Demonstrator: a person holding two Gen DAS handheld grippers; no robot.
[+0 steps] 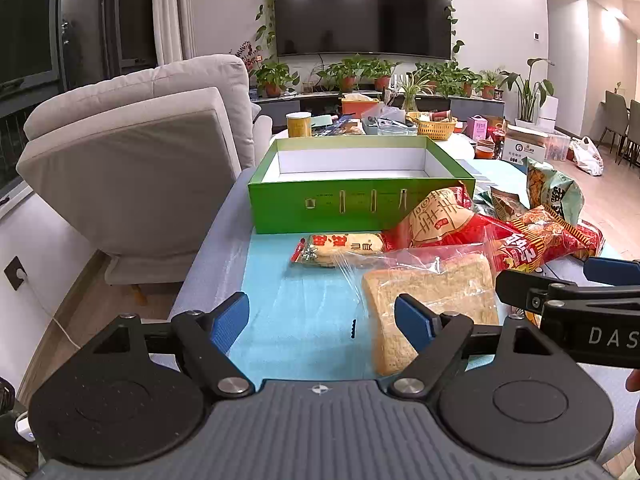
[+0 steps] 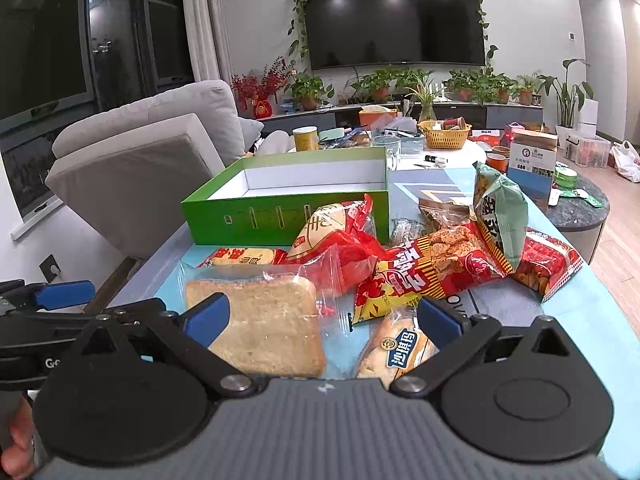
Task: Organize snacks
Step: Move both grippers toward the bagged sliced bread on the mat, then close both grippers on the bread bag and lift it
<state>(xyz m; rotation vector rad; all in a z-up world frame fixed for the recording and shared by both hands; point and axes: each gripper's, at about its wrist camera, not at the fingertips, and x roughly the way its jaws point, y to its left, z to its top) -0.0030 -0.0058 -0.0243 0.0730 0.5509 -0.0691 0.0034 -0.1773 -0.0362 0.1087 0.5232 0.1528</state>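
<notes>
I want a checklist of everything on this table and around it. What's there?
Surface: light blue mat on the table.
Job's things: empty green box; bagged bread slice; red snack bags; green bag.
Clutter: yellow basket, yellow tin behind the box.
Grippers: left gripper and right gripper, jaws open, empty.
Cables: white cord on the floor.
Surroundings: sofa, TV, potted plants.
</notes>
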